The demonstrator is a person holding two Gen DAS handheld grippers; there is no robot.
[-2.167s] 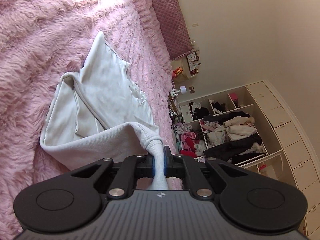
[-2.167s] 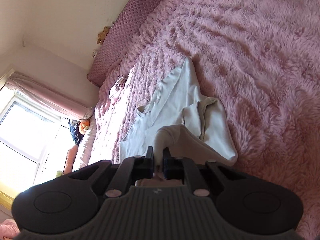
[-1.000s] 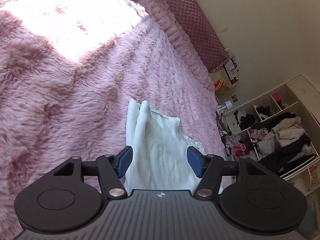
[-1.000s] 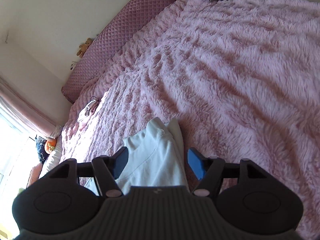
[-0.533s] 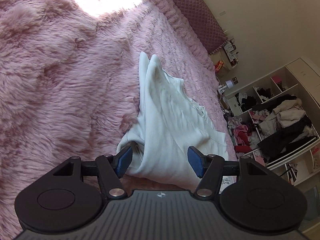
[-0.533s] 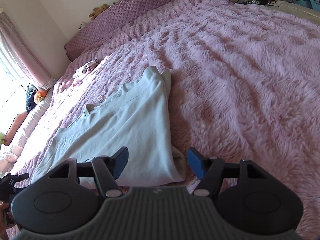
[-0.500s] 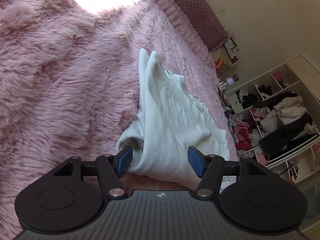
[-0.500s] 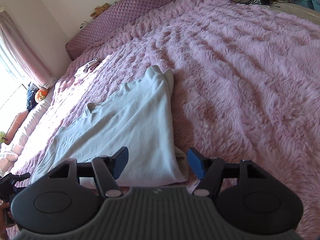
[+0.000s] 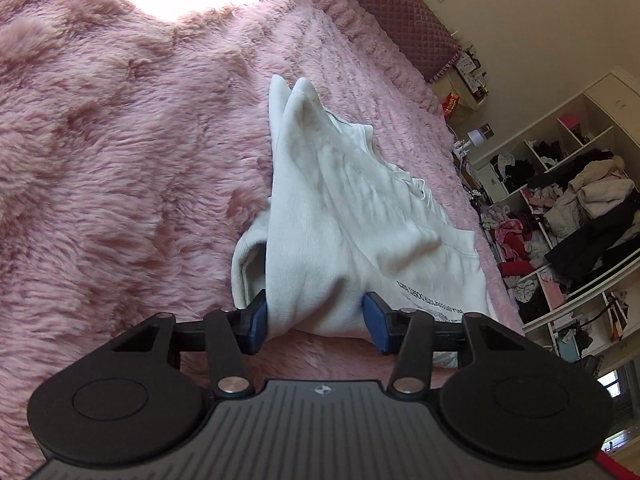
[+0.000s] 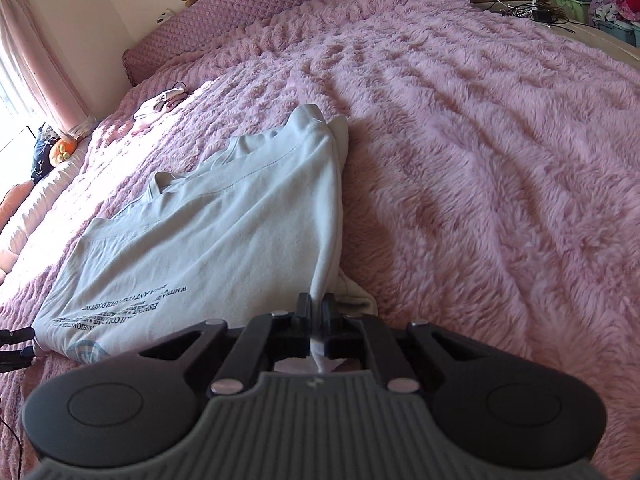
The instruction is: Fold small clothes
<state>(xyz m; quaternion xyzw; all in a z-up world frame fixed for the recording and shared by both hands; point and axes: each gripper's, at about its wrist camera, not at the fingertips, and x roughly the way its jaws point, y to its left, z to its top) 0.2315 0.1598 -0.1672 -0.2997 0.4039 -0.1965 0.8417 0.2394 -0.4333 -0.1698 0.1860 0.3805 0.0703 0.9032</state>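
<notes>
Containers first. Off the far side of the bed, in my left wrist view, open cupboard shelves (image 9: 576, 216) stand against the wall. Their compartments are stuffed with heaped clothes (image 9: 592, 200): dark, cream and pink pieces, some spilling over the edges. I cannot tell single items apart. In the right wrist view, plastic bins (image 10: 612, 16) sit beyond the far corner of the bed with bright fabric on top.

The white T-shirt (image 10: 224, 236) lies folded on the fluffy pink blanket (image 10: 500, 152), printed text toward me, well short of the quilted headboard cushion (image 10: 256, 12). A small pale garment (image 10: 160, 106) lies nearer that cushion, apart from the shirt.

Right gripper (image 10: 318, 312): I see the fingers pressed together, pinching the shirt's near right corner; a strip of cloth runs between the pads and out behind them.

Left gripper (image 9: 316, 316): its blue pads (image 9: 256, 316) straddle a bunched fold at the shirt's near edge. The jaws are closing; the left pad touches the cloth, while the right one sits at the edge of the bunch, and I cannot tell whether it touches.
</notes>
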